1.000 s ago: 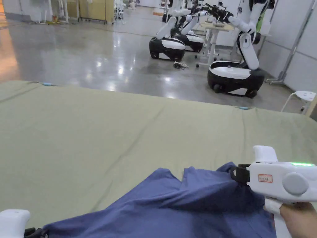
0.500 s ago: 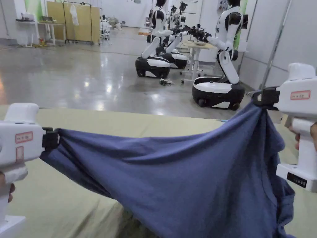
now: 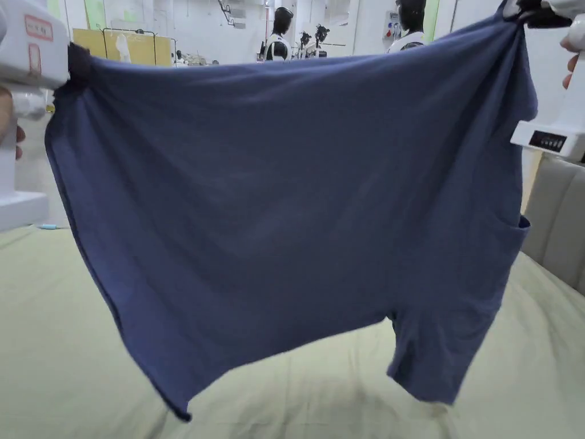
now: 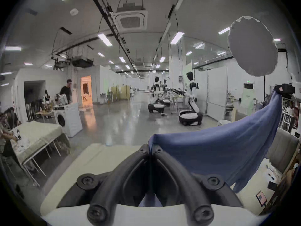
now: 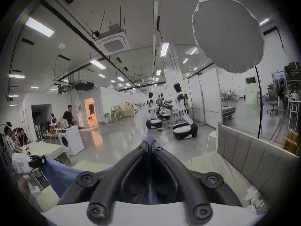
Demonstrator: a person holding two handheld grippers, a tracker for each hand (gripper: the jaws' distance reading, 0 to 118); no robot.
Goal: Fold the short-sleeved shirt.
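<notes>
Overhead, in the head view, the shirt [image 3: 274, 217] is seen spread wide in the air above the green table [image 3: 68, 343], its lower hem and one sleeve hanging just clear of the cloth. From the left gripper view a different side is given: the shirt [image 4: 219, 151] runs as a sagging band from the near jaws up to the right gripper [image 4: 286, 89] far off, and a hall with wheeled robots [image 4: 190, 115] is shown behind. The right gripper view adds a grey padded bench [image 5: 254, 161] beside the table, and the left gripper [image 5: 35, 161] at the far corner.

The left gripper [image 3: 77, 63] is closed tight, with a top corner of the shirt pinched between both jaws. The right gripper [image 3: 528, 14] is likewise clamped on the other top corner, though in the head view its jaws are cut by the frame edge, so this is read mainly from its own view, where blue fabric [image 5: 150, 142] is seen between closed tips.

Half a second ago the shirt was held lower and drooping onto the table; now it is raised and pulled flat.
</notes>
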